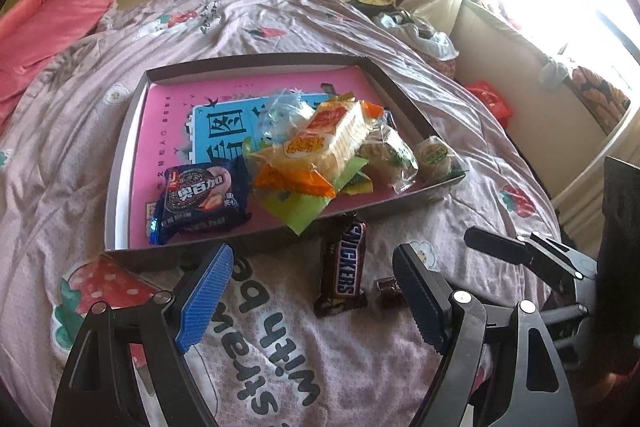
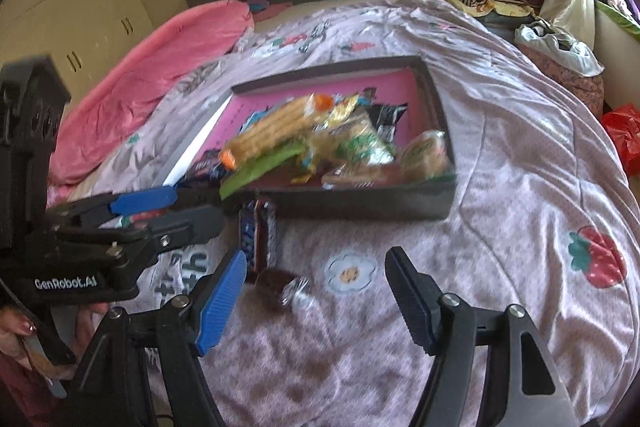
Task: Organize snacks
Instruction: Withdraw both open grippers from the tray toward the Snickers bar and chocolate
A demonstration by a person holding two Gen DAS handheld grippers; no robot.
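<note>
Two claws hang with fingers apart, holding nothing: left claw [image 1: 312,291], right claw [image 2: 316,291]. Mid-frame, a shallow rectangular box [image 1: 120,163] on the quilted bed [image 1: 72,131] holds crinkly wrapped snacks [image 1: 332,135]. A glossy Snickers bar [image 1: 344,267] and a small foil-wrapped candy [image 2: 284,287] lie on the quilt just below the box.

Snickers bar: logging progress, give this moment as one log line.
Snickers bar on bed, outside tray | left gripper open | right gripper open
</note>
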